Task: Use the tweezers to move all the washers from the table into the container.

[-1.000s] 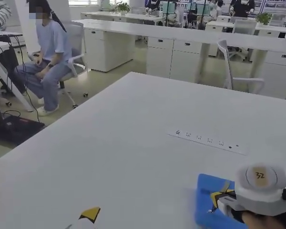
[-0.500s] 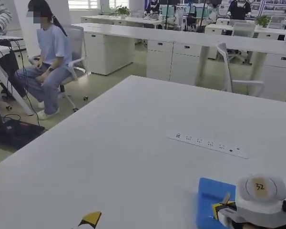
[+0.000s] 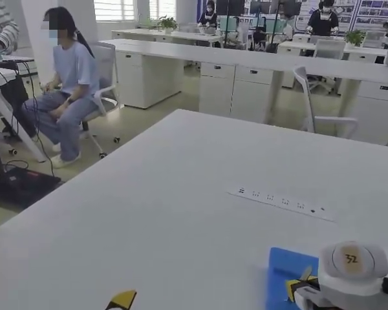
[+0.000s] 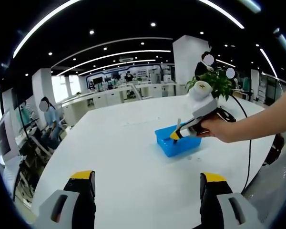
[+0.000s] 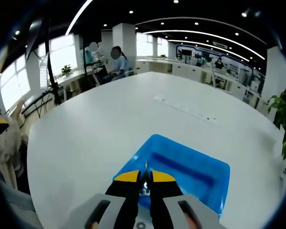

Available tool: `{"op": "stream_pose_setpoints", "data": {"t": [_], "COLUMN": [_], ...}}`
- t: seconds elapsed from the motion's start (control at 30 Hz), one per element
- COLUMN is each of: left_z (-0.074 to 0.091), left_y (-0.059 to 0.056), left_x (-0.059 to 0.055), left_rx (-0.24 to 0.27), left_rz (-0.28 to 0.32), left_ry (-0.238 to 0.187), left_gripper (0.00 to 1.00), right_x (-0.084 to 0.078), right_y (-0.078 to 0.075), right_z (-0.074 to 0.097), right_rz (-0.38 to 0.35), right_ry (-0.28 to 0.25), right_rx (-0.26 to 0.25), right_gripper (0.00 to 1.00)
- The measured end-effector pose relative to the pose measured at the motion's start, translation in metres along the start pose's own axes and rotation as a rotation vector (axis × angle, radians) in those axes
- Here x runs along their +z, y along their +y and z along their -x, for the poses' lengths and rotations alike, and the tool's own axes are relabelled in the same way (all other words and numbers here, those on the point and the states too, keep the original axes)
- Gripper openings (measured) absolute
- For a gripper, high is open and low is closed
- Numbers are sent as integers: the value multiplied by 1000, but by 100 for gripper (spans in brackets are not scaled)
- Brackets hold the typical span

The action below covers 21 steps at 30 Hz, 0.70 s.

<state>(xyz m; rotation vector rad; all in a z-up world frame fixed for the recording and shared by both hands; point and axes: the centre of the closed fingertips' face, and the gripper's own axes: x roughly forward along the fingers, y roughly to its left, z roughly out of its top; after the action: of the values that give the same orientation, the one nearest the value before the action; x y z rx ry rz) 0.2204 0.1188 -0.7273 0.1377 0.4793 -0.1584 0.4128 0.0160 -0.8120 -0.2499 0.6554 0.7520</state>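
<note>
The blue container (image 5: 190, 169) sits on the white table, open at the top. My right gripper (image 5: 144, 177) is just above its near rim, shut on the thin metal tweezers (image 5: 145, 168), whose tips point into the container. In the left gripper view a hand holds the right gripper (image 4: 179, 134) with the tweezers (image 4: 177, 128) slanting over the blue container (image 4: 168, 144). My left gripper (image 4: 145, 183) hangs open above bare table, well short of the container. The head view shows the container (image 3: 286, 268), the right gripper (image 3: 296, 287) and a yellow tip of the left gripper (image 3: 121, 299). Washers are too small to make out.
A white power strip (image 3: 281, 201) lies on the table beyond the container. A potted plant (image 4: 214, 82) stands at the table's far side. A person (image 3: 68, 87) sits on a chair to the left, off the table. Desks and chairs fill the room behind.
The head camera has shifted, so the whole picture moved. The right gripper stays over the blue container with the tweezers; the left gripper's tip holds its place.
</note>
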Motion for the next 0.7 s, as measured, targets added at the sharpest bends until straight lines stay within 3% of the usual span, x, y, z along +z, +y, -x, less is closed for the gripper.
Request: {"op": "stream_pose_setpoints", "data": {"t": [0.43,0.7], "left_z": [3,3], "left_y": [-1,-3], "left_x": [3,4], "left_rx": [-7,-9], "left_rz": [-3,-3], "left_ry": [-18,-23], "left_gripper": [93,93], "right_x": [14,13], "right_y": [-4,-7], "right_z": [25,45], "right_rz": [-57,-97], "right_ry": [-78,-119], "right_rx": [-8,-11], "right_gripper": [4,3]}}
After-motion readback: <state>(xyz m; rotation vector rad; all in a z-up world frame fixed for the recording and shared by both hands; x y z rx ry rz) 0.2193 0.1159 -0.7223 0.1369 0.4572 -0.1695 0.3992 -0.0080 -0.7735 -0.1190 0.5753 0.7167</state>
